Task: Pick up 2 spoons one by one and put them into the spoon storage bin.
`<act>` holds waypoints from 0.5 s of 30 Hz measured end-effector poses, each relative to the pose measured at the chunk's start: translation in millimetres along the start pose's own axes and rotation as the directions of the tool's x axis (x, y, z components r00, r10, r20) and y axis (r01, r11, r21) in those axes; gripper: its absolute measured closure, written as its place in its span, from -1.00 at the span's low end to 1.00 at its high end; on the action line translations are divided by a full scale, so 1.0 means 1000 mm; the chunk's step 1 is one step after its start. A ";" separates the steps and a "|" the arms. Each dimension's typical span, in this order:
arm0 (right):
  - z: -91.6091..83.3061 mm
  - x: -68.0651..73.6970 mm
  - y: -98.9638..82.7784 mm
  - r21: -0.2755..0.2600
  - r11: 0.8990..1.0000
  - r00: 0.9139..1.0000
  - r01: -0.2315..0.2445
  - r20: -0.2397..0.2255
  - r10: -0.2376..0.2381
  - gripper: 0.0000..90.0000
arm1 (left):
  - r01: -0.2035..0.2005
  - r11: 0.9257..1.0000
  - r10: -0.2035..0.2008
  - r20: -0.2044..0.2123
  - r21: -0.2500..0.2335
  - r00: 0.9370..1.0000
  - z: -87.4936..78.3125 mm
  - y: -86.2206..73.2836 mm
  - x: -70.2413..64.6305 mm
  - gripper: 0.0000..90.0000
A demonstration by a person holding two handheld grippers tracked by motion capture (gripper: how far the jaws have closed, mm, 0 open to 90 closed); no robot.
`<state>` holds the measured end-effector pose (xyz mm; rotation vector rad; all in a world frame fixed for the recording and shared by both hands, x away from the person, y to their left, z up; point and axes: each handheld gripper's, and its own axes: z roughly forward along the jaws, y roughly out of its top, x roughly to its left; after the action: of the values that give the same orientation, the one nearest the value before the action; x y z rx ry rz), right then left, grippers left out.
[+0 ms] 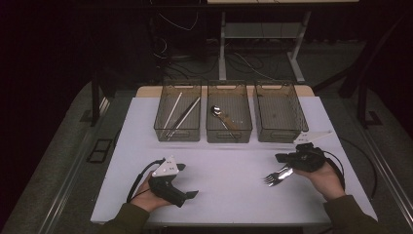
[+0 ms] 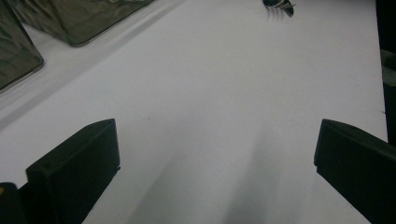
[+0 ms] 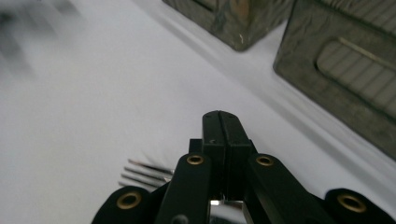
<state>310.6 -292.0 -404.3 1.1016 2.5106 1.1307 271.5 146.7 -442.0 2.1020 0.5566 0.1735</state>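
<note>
1. We're looking at a fork (image 1: 278, 174) as the working item: shiny metal, tines fanned toward the lower left of the high view, handle running up and right under the right gripper (image 1: 283, 158).
2. In the high view the fork is sitting in the lower right of the frame, on or just above the white table (image 1: 229, 161); we can't tell which.
3. In the right gripper view the fork's tines (image 3: 144, 172) are poking out at the lower left, below the jaws, throwing a soft shadow on the table; a glint of metal is showing at the bottom centre, right under the jaw roots.
4. Right gripper (image 3: 220, 122): jaws are pressed together, flat against each other, no gap showing. The fork is lying below them, and we can't tell whether the pads are pinching the handle or just sitting over it.
5. Left gripper (image 1: 191, 194): resting in the person's hand at the lower left of the high view, well apart from the fork. In its own view the left gripper (image 2: 216, 154) is showing jaws spread wide with bare table between them.
6. The left gripper view is also catching the fork's tines (image 2: 279, 5) at the top edge, far off.
7. Three clear bins (image 1: 229, 118) are standing in a row at the upper middle of the high view, behind the fork.
</note>
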 end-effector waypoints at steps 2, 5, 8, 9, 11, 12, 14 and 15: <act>-0.002 -0.002 -0.006 0.014 1.000 1.000 -0.009 0.005 0.009 1.00 | 0.000 1.000 0.000 -0.001 0.000 1.000 0.000 0.000 0.000 -1.00; -0.005 -0.005 -0.016 0.031 0.999 1.000 -0.015 0.014 0.015 1.00 | -0.002 1.000 0.002 -0.002 0.003 1.000 0.000 0.000 0.000 -1.00; -0.007 -0.007 -0.025 0.048 0.999 1.000 -0.014 0.020 0.013 1.00 | -0.003 1.000 0.003 -0.003 0.003 1.000 0.000 0.000 0.000 -1.00; -0.008 -0.008 -0.028 0.053 0.998 1.000 -0.023 0.021 0.022 1.00 | -0.003 1.000 0.003 -0.004 0.004 1.000 0.000 0.000 0.000 -1.00; -0.009 -0.009 -0.035 0.065 0.998 0.999 -0.024 0.023 0.022 1.00 | -0.003 1.000 0.003 -0.005 0.004 1.000 0.000 0.000 0.000 -1.00; -0.009 -0.008 -0.038 0.072 0.997 0.999 -0.030 0.020 0.028 1.00 | -0.003 1.000 0.003 -0.005 0.004 1.000 0.000 0.000 0.000 -1.00; -0.010 -0.008 -0.043 0.082 0.996 0.999 -0.033 0.022 0.031 1.00 | -0.004 1.000 0.004 -0.004 0.005 1.000 0.000 0.000 -0.001 -1.00; -0.011 -0.008 -0.046 0.084 0.996 0.999 -0.035 0.022 0.033 1.00 | -0.006 1.000 0.006 -0.005 0.006 1.000 0.000 0.000 -0.001 -1.00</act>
<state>286.3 -323.9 -430.5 1.1748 2.5544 1.0250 271.1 146.5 -441.5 2.1102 0.5541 0.1804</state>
